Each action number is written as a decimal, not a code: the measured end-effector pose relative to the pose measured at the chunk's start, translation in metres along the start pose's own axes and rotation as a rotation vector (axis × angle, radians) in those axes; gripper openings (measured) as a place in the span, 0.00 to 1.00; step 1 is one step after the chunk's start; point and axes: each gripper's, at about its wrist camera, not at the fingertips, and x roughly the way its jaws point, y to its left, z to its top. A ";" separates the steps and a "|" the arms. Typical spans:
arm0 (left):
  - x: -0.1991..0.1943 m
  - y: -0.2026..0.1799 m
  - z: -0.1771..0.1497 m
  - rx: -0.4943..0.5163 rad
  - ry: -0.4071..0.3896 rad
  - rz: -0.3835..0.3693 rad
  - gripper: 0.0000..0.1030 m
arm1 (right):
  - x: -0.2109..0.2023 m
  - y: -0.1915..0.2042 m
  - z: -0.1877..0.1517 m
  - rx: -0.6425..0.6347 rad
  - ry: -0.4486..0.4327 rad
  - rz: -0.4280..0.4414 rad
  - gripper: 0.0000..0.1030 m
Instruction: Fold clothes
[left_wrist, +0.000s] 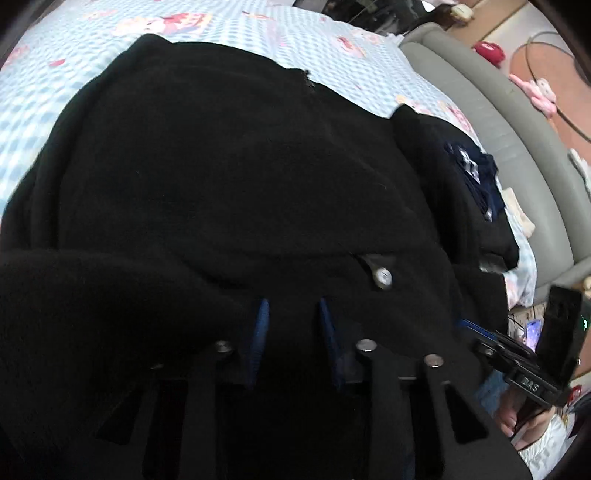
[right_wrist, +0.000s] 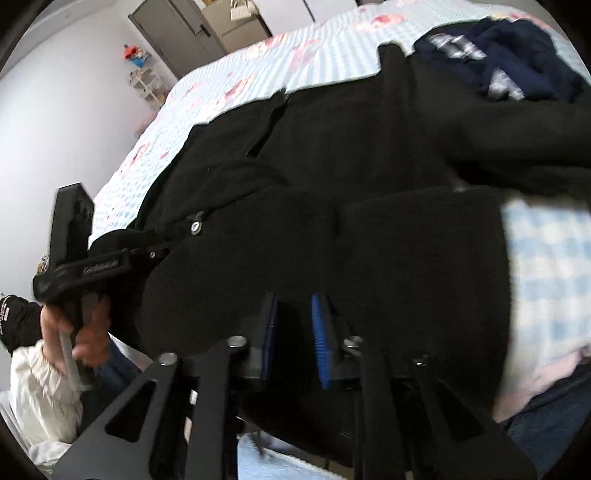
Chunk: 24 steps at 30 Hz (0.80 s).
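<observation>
Both grippers hold the near hem of a black garment at the bed's near edge, mid-fold.

The black garment (left_wrist: 229, 166) lies spread across the checked bed sheet (left_wrist: 55, 81), its far edge toward the middle of the bed and its near hem bunched at the near edge, a silver snap button (left_wrist: 382, 277) showing just beyond the fingers. The left gripper (left_wrist: 291, 332) has its blue pads part-way apart with black cloth between them, apparently pinched; the right gripper (right_wrist: 295, 332) looks the same, pads narrowly apart around a fold of cloth. A navy plaid garment (right_wrist: 498, 62) sits crumpled near the bed's far right side. To fold well, I judge both hands should lift together, keep the hem taut and level, and carry it straight toward the far edge, avoiding the navy pile.
</observation>
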 end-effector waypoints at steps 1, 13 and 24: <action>-0.007 0.002 0.004 -0.010 -0.009 0.012 0.18 | -0.005 -0.002 -0.001 -0.010 -0.018 -0.025 0.15; -0.120 -0.001 -0.073 -0.092 -0.190 -0.246 0.48 | -0.050 0.004 -0.021 -0.068 -0.091 0.053 0.36; -0.111 0.043 -0.096 -0.289 -0.156 -0.183 0.34 | -0.042 -0.022 -0.034 0.053 -0.021 0.053 0.31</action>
